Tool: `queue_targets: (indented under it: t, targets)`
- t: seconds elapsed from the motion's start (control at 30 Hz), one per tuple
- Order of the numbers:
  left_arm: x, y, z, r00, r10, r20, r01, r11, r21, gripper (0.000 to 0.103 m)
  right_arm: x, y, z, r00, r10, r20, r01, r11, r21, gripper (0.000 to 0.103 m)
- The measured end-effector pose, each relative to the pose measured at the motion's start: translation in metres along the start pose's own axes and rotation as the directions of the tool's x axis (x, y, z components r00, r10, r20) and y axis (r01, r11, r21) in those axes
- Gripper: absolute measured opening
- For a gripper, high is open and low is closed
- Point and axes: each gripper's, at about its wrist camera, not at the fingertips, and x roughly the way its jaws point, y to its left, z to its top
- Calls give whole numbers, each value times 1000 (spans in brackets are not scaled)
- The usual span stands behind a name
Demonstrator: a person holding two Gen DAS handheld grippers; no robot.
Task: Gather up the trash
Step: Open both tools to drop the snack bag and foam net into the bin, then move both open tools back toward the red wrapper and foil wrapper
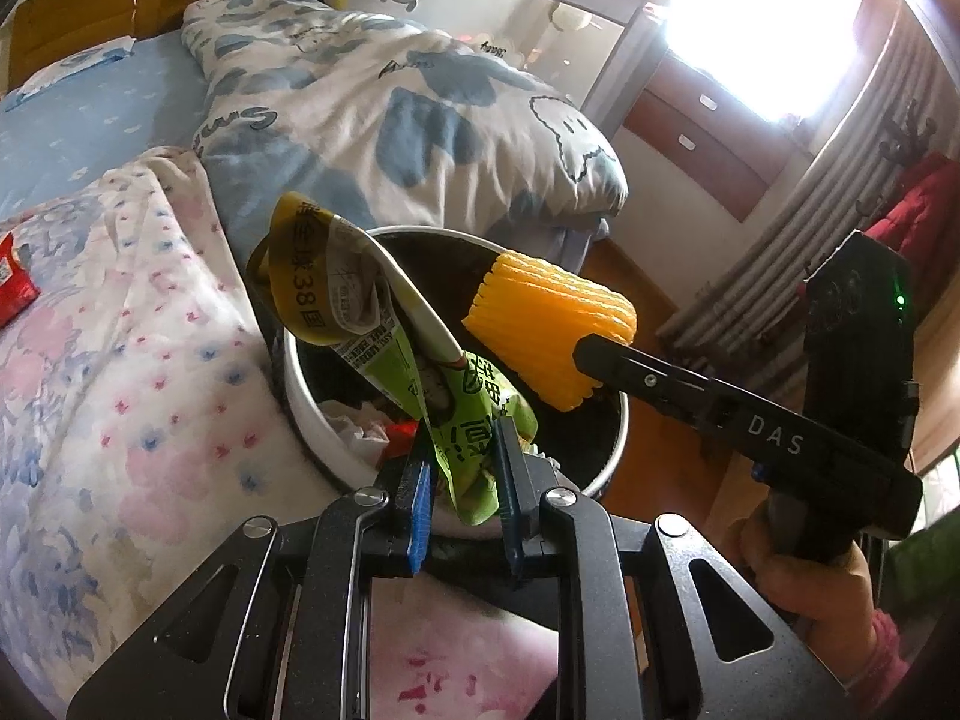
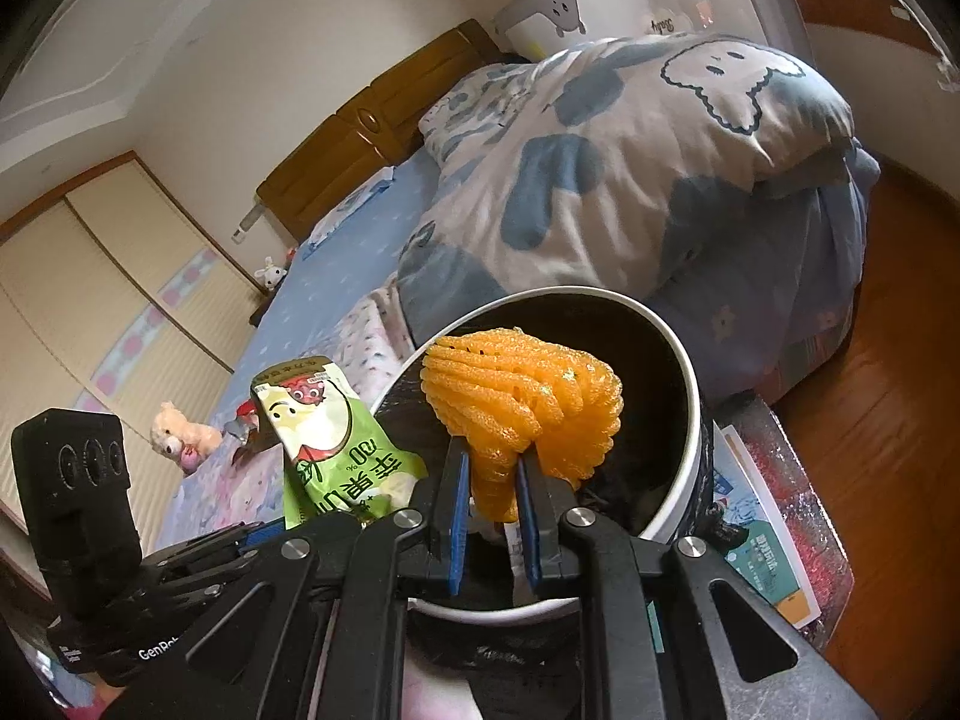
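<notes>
My left gripper [image 1: 462, 450] is shut on a crumpled green snack wrapper [image 1: 360, 312], held over the near rim of a white bin with a black liner [image 1: 312, 414]. Crumpled trash lies at the bin's bottom. My right gripper [image 2: 489, 468] is shut on an orange foam fruit net [image 2: 522, 396] above the same bin [image 2: 690, 396]. In the left wrist view the foam net [image 1: 540, 324] hangs over the bin's right side, pinched by the right gripper's fingers [image 1: 606, 354]. In the right wrist view the green wrapper [image 2: 324, 450] stands at the left, above the left gripper.
The bin stands beside a bed with a floral blanket [image 1: 120, 324] and a blue-patched duvet [image 1: 384, 96]. A red packet [image 1: 12, 282] lies on the blanket at the left. A leaflet [image 2: 762, 528] lies on a surface right of the bin. Wooden floor [image 2: 888, 420] lies beyond.
</notes>
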Motion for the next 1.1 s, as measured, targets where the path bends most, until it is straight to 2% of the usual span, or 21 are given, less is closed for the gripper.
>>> queue_targets:
  t: [0.2,0.33,0.43,0.6,0.7,0.83,0.93,1.03,1.1]
  targets:
    - [2,1,2,1000,0,-11,0,1000,4,19,10,-5,4,1000,-8,-26,8,1000,8,19]
    - [-3,4,1,1000,7,0,-7,1000,-7,34,12,-8,6,1000,-5,-29,6,999,32,27]
    - [-11,10,-3,1000,13,16,-12,1000,-24,35,11,-7,5,1000,-1,-23,2,999,36,41]
    - [-27,26,-15,998,40,38,-37,997,-65,35,9,0,3,1000,-1,-14,1,1000,31,45]
    - [-35,40,-25,997,58,41,-54,993,-101,35,7,7,2,1000,2,1,-2,1000,27,52]
    - [-45,60,-39,995,95,43,-87,985,-148,35,6,23,-2,1000,2,23,-2,1000,-4,74]
    - [-55,77,-49,991,128,49,-117,976,-182,35,6,39,-5,999,11,31,-10,999,-37,76]
    - [-67,95,-59,985,163,58,-147,963,-224,41,10,54,-9,999,24,31,-22,998,-67,81]
    - [-73,105,-65,981,184,62,-164,955,-246,42,15,69,-14,999,34,25,-31,995,-96,82]
